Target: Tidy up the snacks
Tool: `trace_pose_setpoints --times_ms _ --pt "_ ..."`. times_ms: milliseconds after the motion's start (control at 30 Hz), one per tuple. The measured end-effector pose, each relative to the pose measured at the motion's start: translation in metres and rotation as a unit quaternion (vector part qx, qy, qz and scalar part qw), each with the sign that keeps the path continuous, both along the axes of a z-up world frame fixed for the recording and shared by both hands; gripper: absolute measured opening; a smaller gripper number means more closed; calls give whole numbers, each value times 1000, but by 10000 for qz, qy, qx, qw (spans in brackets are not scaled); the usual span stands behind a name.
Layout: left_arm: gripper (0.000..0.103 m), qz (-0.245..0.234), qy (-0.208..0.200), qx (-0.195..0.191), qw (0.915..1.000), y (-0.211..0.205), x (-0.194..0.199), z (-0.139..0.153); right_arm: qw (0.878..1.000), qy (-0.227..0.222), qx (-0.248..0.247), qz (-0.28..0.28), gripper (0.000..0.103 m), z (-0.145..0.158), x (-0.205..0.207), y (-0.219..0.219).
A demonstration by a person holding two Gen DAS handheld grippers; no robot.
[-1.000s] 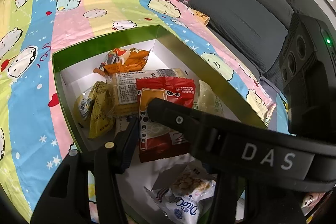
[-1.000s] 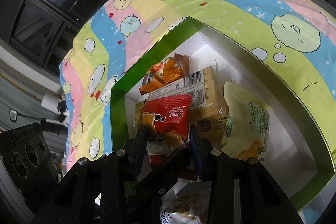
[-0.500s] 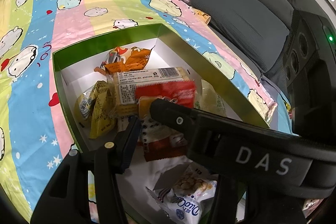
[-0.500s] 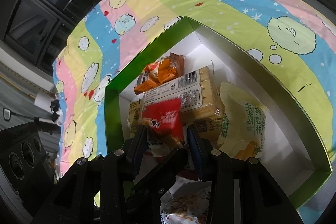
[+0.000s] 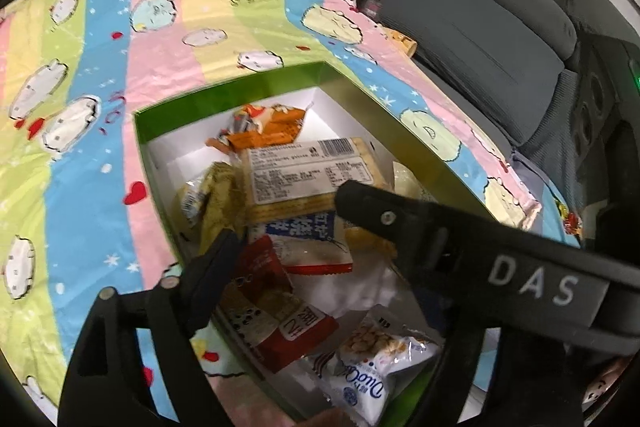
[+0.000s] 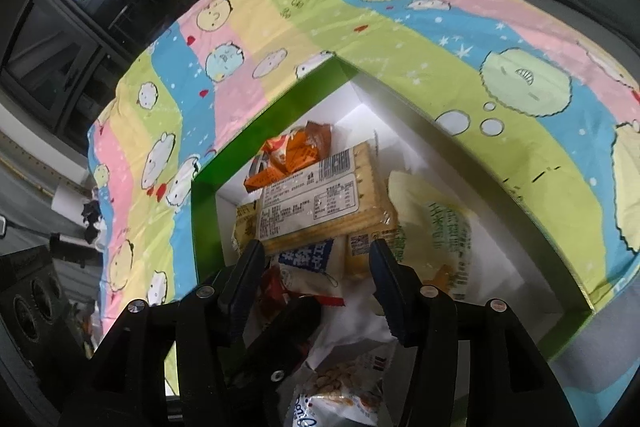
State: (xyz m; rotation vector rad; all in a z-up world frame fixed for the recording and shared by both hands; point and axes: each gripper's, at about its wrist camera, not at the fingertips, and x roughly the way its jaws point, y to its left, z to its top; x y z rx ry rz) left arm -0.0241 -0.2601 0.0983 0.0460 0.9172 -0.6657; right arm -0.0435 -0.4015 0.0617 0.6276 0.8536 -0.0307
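Both tools (image 6: 316, 259) open, red packet (image 5: 276, 303) free.

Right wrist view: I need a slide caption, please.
Right gripper, jaws just opened, above the red snack packet lying in the green-rimmed box of snacks.

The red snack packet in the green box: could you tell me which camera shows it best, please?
The left wrist view: the red snack packet lies nearly whole in the green box. In the right wrist view only a red sliver shows behind the right gripper's fingers.
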Motion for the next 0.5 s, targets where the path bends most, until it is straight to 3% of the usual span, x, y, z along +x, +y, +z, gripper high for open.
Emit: trace_pose_setpoints --times_ms 33,233,500 --pt "90 4 -16 7 10000 2 0 2 10000 -68 -22 -58 70 3 -4 -1" --pt "102 176 -180 -79 9997 17 -10 22 9983 -297 -293 -399 82 20 -18 -2" --pt "102 428 -598 47 9973 34 -27 46 9939 -656 -551 -696 86 44 -40 -1"
